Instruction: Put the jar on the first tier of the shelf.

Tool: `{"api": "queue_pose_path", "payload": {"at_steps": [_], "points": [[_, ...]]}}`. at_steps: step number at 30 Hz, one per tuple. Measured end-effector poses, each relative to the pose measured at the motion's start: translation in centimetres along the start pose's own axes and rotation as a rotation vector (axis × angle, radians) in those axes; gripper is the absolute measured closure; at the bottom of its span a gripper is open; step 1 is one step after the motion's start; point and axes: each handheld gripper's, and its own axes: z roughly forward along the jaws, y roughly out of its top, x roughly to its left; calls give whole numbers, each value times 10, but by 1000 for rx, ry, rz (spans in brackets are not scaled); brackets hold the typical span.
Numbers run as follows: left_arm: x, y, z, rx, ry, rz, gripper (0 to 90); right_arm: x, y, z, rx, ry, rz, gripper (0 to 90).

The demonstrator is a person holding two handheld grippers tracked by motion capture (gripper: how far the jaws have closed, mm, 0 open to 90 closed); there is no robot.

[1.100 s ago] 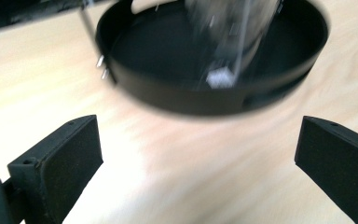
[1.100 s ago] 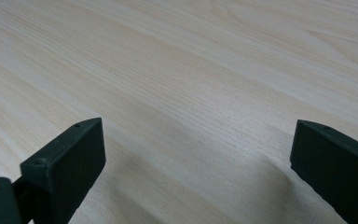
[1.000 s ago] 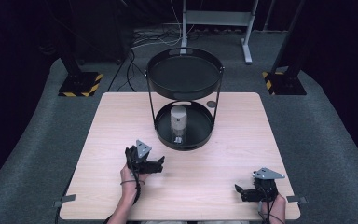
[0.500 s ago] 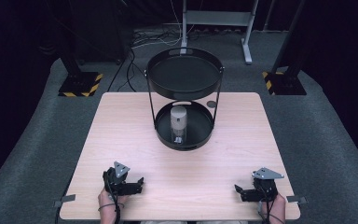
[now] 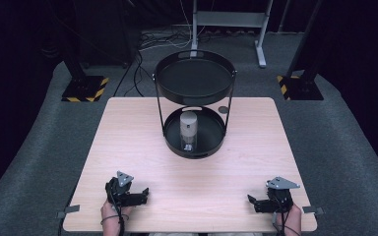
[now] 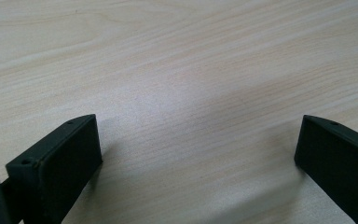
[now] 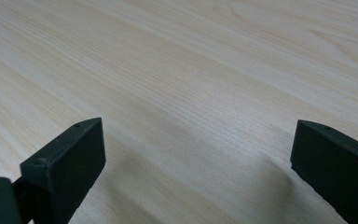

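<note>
A black two-tier round stand [image 5: 195, 78] rises at the middle back of the light wooden table [image 5: 128, 132]. On its lower tray [image 5: 171, 138] stands a pale grey cylinder [image 5: 188, 127], upright. My left gripper [image 5: 140, 195] rests on the table near the front left edge, open, with bare wood [image 6: 191, 116] between its black fingers [image 6: 60, 163]. My right gripper [image 5: 254, 202] lies near the front right edge, also open, its fingers [image 7: 70, 163] wide apart over plain wood [image 7: 200, 116].
A small dark round disc [image 5: 223, 109] lies on the table just right of the stand. Behind the table are grey floor, black posts with yellow-black striped bases [image 5: 83, 91] and a metal frame [image 5: 231, 19]. Wide bare tabletop lies between the grippers and the stand.
My left gripper has drawn back from the table's middle toward the front left edge and settled low. The right gripper has stayed where it was.
</note>
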Motion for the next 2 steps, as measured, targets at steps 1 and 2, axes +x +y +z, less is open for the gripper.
{"api": "queue_pose_path", "payload": {"at_steps": [1,2], "points": [[0,0,0,0,0,0,0,0,0,0,-4,0,1,25],[0,0,0,0,1,2,0,0,0,0,-4,0,1,25]]}}
